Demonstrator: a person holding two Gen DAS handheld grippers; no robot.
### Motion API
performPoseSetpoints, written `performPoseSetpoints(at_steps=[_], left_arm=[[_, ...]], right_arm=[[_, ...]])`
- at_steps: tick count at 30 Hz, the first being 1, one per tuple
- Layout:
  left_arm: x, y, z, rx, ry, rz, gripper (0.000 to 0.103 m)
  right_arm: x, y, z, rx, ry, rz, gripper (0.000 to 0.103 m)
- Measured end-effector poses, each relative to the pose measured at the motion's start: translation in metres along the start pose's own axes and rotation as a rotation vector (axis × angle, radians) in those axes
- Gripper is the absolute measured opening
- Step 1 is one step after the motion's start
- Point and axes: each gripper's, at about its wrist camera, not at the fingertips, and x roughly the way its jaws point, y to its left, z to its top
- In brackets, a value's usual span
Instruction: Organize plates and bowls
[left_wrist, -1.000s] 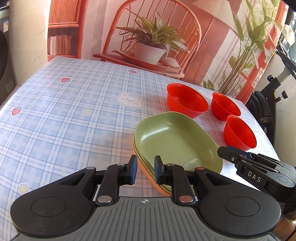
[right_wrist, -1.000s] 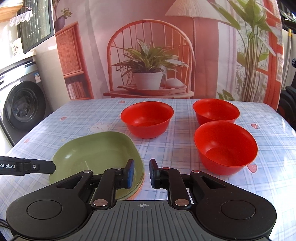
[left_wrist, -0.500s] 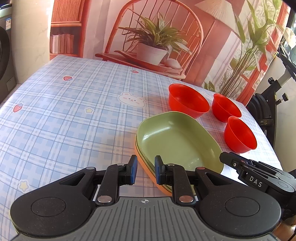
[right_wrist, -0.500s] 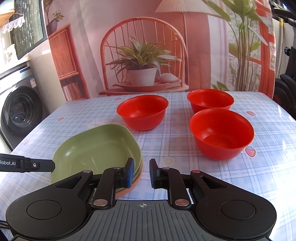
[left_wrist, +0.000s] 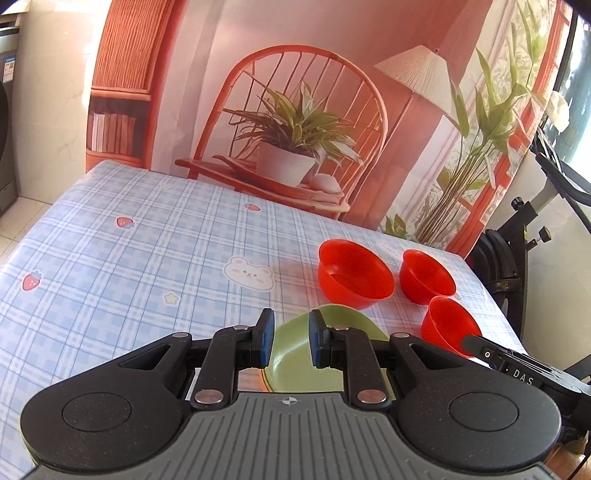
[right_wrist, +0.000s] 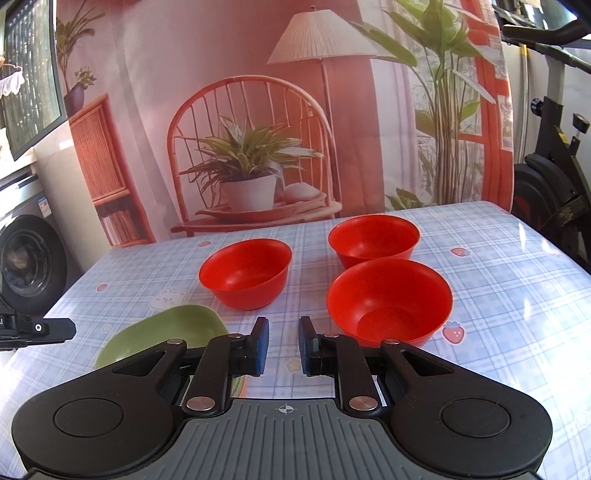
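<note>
Both grippers are lifting and tipping back from the table (left_wrist: 129, 266): the green plate (left_wrist: 295, 354), stacked at the near edge, has slipped low in both views. The left gripper (left_wrist: 287, 341) and right gripper (right_wrist: 280, 345) each show a narrow gap with nothing held. Three red bowls (right_wrist: 389, 299) sit unstacked towards the far right corner, so they look like the job remaining.

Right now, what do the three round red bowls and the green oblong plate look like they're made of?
Round red bowls: probably plastic or melamine; thin walls, uniform colour, soft sheen. Green oblong plate: likely the same, more matte, stacked on an orange plate whose edge barely shows.
</note>
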Motion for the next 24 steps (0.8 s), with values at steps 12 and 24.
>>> performPoseSetpoints(at_steps=[12, 24], left_arm=[[0.028, -0.026, 0.073, 0.168, -0.047, -0.029, 0.020], [0.127, -0.039, 0.082, 0.200, 0.126, -0.116, 0.021]], right_arm=[[0.035, -0.004, 0.040, -0.041, -0.004, -0.009, 0.017], [0.108, 0.005, 0.059, -0.018, 0.107, 0.015, 0.017]])
